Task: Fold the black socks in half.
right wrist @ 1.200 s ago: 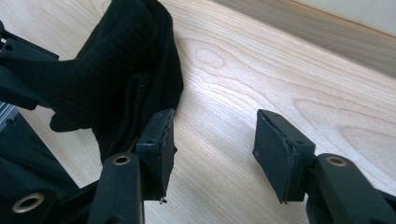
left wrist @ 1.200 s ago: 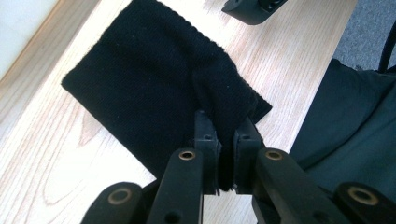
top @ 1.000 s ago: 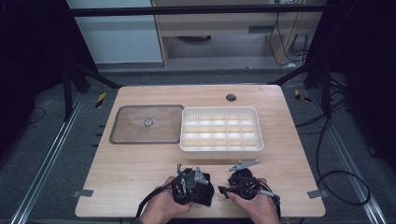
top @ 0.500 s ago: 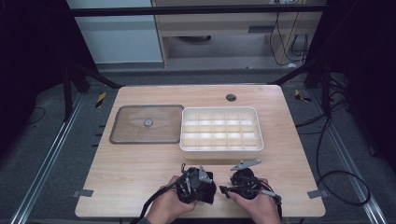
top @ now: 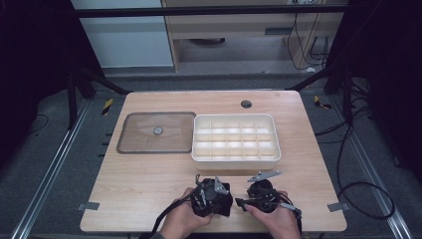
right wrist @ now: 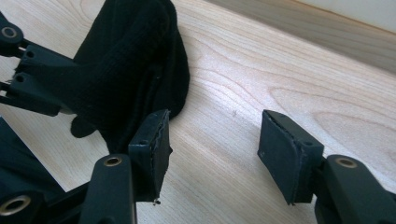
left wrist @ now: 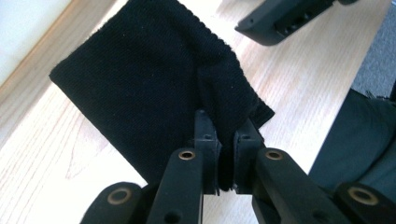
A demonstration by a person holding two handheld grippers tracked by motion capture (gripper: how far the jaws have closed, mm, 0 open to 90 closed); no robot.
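**Black cloth pinched by left claw, right claw open beside it**

At the near edge of the table (top: 149, 184), a black cloth (left wrist: 140, 84) is held by the left gripper (left wrist: 223, 135); its jaws are closed tight on a fold of the fabric, w/ the rest of the cloth spread flat on the wood ahead of them; in the high view the left gripper (top: 211, 195) is seen gripped in the person's left hand (top: 181, 219), approx. centre-front of the table. The right gripper (right wrist: 212, 140) is held just beside it, to the right; its jaws stand apart, having just been opening, w/ bare wood between them and nothing clamped; one finger (right wrist: 152, 140) is seen right against the edge of the bunched cloth (right wrist: 135, 65), though whether it touches can't be told; in the high view the right gripper (top: 261, 191) is held by the right hand (top: 276, 219).

Farther back a white divided tray (top: 235, 159) is set mid-table, its compartments looking empty; a flat clear lid (top: 157, 132) w/ a small knob lies just left of it, close alongside.
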